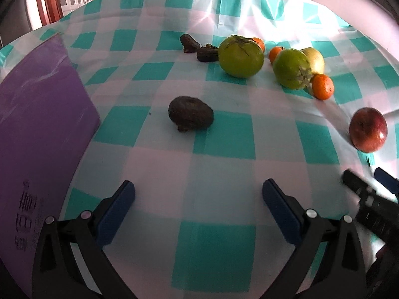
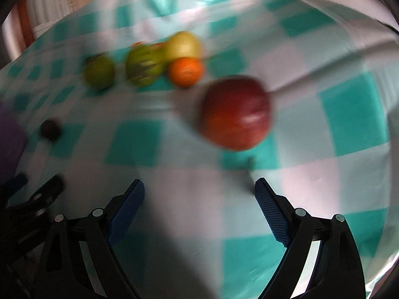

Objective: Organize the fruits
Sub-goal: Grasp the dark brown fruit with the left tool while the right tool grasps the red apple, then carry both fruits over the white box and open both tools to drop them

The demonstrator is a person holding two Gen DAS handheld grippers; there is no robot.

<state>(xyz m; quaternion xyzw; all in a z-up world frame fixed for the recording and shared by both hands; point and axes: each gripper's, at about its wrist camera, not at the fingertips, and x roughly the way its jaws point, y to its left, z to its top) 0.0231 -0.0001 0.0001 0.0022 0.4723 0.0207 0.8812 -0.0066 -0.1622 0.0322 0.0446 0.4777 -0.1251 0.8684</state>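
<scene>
Above the tablecloth (image 1: 194, 164), both tools seemingly wide apart, empty.

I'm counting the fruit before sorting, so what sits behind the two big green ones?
Behind the left green fruit an orange peeks out, mostly covered. Behind the right green fruit show another orange and a yellow-green fruit. Anything lower behind them is hidden.

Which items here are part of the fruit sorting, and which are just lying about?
Job items:
red apple
two green persimmons
yellow fruit
three small oranges
dark fruit
two smaller dark pieces
left gripper
right gripper

Lying about:
purple board
checked tablecloth
</scene>
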